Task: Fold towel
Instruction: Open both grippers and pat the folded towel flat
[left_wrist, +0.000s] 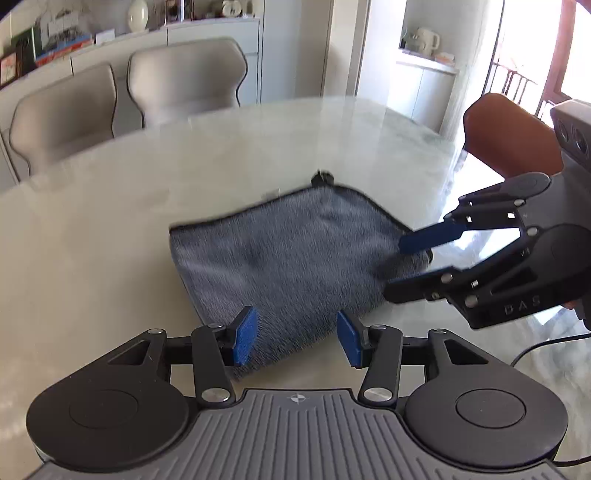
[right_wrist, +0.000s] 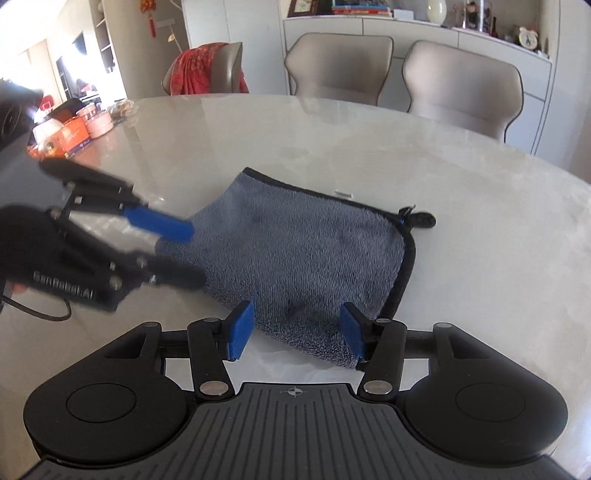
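Towel (left_wrist: 291, 258) lies folded between both spread, empty fingers; only the right view shows orange boxes (right_wrist: 72, 134).

I'm in a home dining room. Big pale marble-look table (right_wrist: 461, 206) in front of me, two beige padded dining chairs (right_wrist: 340, 66) pushed up to its far side, a brown chair (left_wrist: 509, 136) at one end. Behind them a long white sideboard (right_wrist: 424, 33) with books, a clock (right_wrist: 528, 37), ornaments. Red cloth (right_wrist: 207, 70) draped over another chair. Snack boxes (right_wrist: 70, 136) at the table's edge. Kettle (left_wrist: 424, 38) on a counter.
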